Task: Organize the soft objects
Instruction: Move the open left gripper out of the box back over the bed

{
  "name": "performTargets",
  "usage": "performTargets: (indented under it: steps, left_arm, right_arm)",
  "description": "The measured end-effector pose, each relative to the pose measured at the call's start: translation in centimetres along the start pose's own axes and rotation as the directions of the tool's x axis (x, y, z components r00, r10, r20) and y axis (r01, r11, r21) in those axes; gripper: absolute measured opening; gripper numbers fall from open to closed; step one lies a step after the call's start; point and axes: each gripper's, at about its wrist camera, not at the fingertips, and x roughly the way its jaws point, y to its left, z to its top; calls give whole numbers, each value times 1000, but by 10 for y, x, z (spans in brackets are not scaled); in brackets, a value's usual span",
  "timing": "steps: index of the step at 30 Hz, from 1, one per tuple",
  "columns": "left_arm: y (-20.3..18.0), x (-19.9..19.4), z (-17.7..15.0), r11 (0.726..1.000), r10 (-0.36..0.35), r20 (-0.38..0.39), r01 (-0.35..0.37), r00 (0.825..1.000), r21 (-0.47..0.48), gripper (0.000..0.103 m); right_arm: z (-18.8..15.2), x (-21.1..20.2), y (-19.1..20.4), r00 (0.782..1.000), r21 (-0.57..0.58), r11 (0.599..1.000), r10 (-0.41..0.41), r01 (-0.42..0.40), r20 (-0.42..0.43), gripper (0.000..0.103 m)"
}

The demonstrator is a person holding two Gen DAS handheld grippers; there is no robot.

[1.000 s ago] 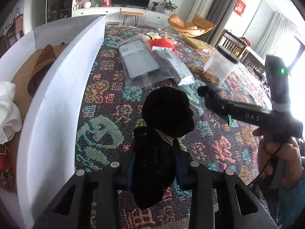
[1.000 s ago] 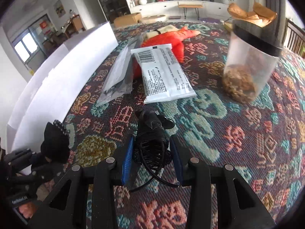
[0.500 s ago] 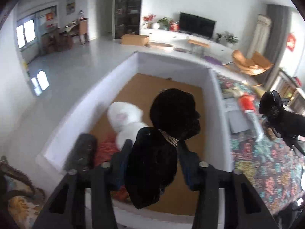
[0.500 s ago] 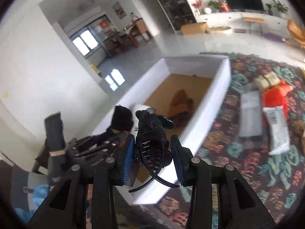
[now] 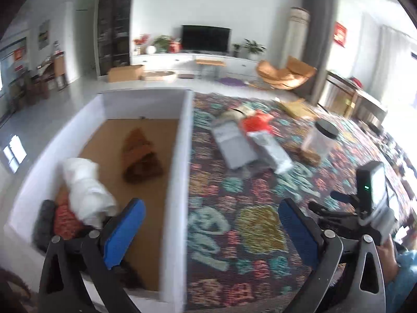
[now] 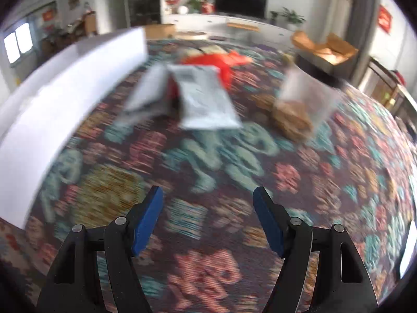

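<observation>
Grippers both gape wide and empty, left [image 5: 211, 232] by the box [image 5: 177, 172], right [image 6: 208, 219] over the rug [image 6: 234, 161], so pinch the red toy [image 6: 219, 61] (soft, light, likely squashy) mid-body behind the packets [image 6: 206, 101].

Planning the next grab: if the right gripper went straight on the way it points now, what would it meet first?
Probably bare patterned rug. The open right gripper has nothing between its fingers. Further along that line lies the white plastic packet, but blur leaves depth uncertain.
</observation>
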Motion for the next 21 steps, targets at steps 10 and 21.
performTargets:
  steps: [10,21]
  left_arm:
    - [-95,159,-38,1000,-8,-242,14,970,23,103]
    - [-103,217,-1,995,80,-189,-66,979,80,103]
  right_arm:
    - [-35,4,-107,980,244,951,-197,191,3,75]
    - [-36,12,-123,987,307,939,-158,154,-12,84]
